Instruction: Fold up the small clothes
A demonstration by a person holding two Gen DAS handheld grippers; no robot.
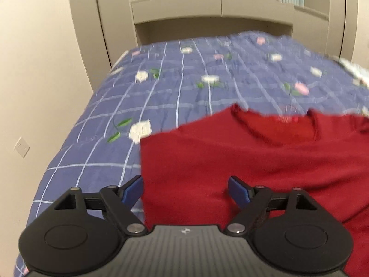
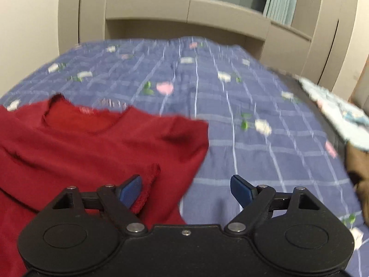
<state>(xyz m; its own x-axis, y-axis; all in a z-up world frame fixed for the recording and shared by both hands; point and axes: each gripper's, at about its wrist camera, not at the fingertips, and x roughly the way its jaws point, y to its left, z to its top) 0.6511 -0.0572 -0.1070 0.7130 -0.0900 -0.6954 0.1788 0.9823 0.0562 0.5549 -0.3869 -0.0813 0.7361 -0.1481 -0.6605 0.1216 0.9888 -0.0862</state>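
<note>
A small dark red top (image 1: 242, 161) lies flat on the blue checked bedspread (image 1: 173, 87), neckline away from me. In the left wrist view its left edge looks folded straight. My left gripper (image 1: 185, 190) is open over the top's left part, holding nothing. In the right wrist view the same top (image 2: 80, 143) fills the left half, with a sleeve (image 2: 147, 184) folded inward over its body. My right gripper (image 2: 185, 190) is open over the top's right edge and holds nothing.
The bedspread (image 2: 253, 138) has a flower print and covers the bed. A beige headboard unit (image 1: 207, 11) and window stand behind. A wall (image 1: 34, 92) runs along the bed's left. A light patterned cloth (image 2: 334, 110) and a brown thing (image 2: 359, 173) lie at the right.
</note>
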